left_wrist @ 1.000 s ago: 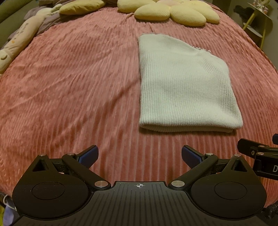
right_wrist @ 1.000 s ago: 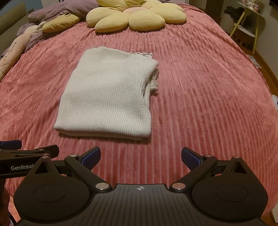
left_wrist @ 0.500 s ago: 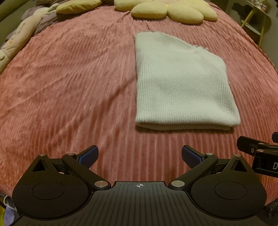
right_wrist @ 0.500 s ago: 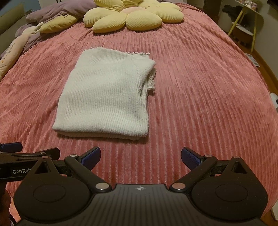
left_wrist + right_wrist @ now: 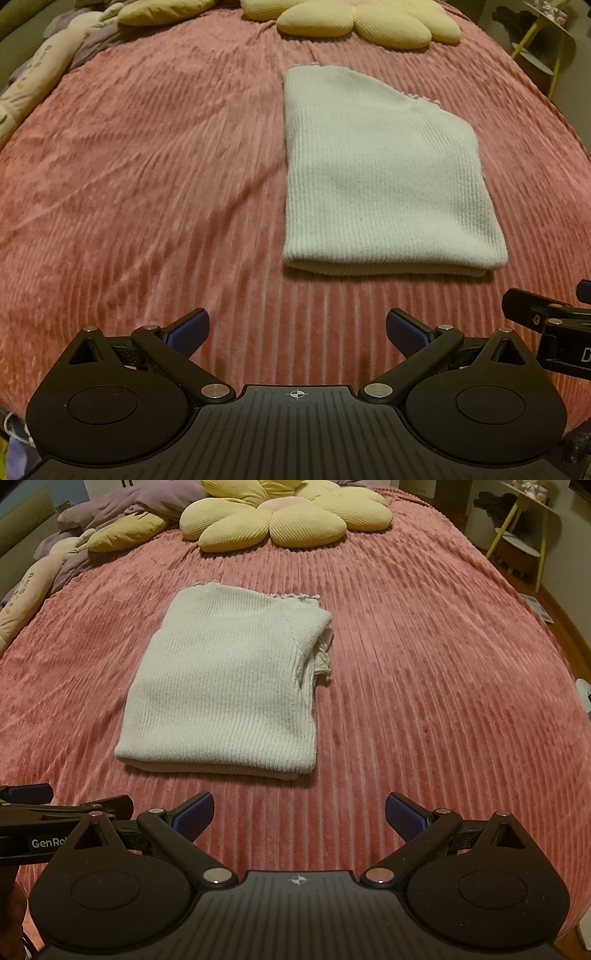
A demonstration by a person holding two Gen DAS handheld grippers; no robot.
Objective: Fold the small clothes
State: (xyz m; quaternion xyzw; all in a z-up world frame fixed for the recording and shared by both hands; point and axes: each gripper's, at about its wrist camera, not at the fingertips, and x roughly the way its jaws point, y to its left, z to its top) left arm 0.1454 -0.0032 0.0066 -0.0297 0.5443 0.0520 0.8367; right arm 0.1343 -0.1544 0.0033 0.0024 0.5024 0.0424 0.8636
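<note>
1. Cream ribbed knit top (image 5: 225,698) lies folded in a neat rectangle on the pink ribbed bedspread (image 5: 424,686), well short of the yellow flower cushion (image 5: 284,517)
2. To my eye the fold is nearly finished; a loose frilled edge (image 5: 323,657) peeks out on its right side, so tuck that in gently, without dragging the layers
3. Left gripper (image 5: 295,332) and right gripper (image 5: 299,812) hover side by side near the top's front edge, both spread wide, holding nothing
</note>
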